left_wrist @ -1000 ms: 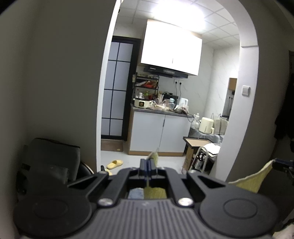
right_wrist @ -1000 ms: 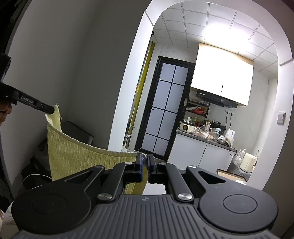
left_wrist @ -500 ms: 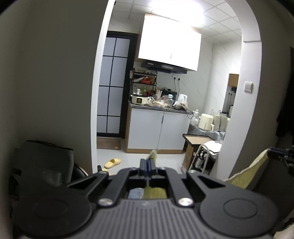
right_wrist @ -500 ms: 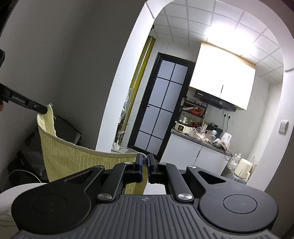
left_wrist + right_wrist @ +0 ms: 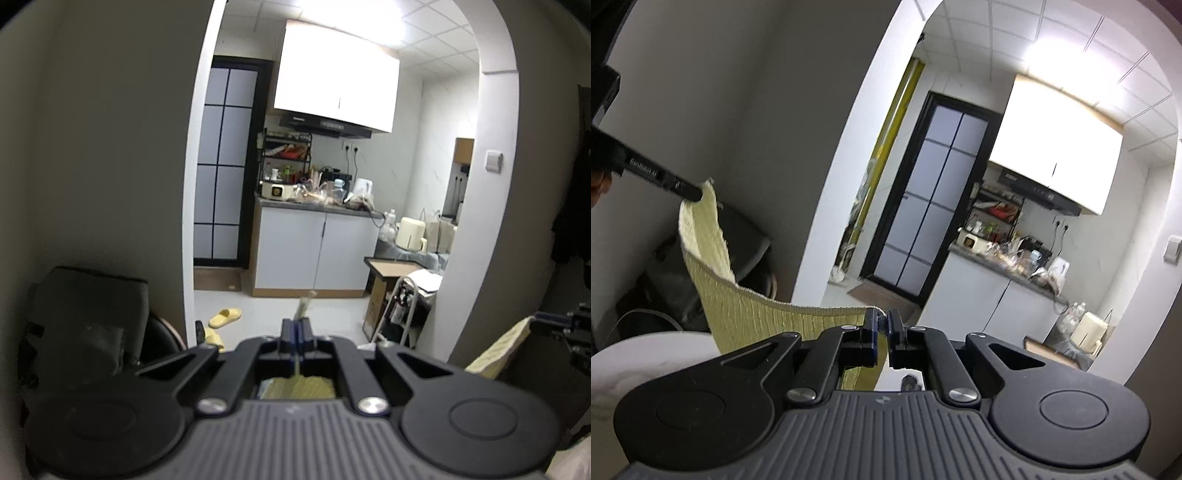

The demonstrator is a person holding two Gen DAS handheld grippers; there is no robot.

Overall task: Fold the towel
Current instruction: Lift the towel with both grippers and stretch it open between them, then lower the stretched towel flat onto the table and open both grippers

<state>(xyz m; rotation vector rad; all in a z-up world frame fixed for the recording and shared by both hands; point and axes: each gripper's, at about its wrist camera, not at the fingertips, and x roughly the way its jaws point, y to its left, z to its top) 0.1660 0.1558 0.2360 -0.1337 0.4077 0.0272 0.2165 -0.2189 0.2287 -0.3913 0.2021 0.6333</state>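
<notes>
Right wrist view | right gripper [image 5: 882, 334] and left gripper [image 5: 696, 194] each clamp a corner of the towel [image 5: 746, 306], hanging between them | keep edge taut, corners level.

Yellow ribbed towel [image 5: 753, 314] held off table, stretched in air between two pinched top corners. Upper edge sagged in shallow curve; body hung below. Small tuft of corner poked past clamping tips in left wrist view; far corner lay at right edge.
</notes>
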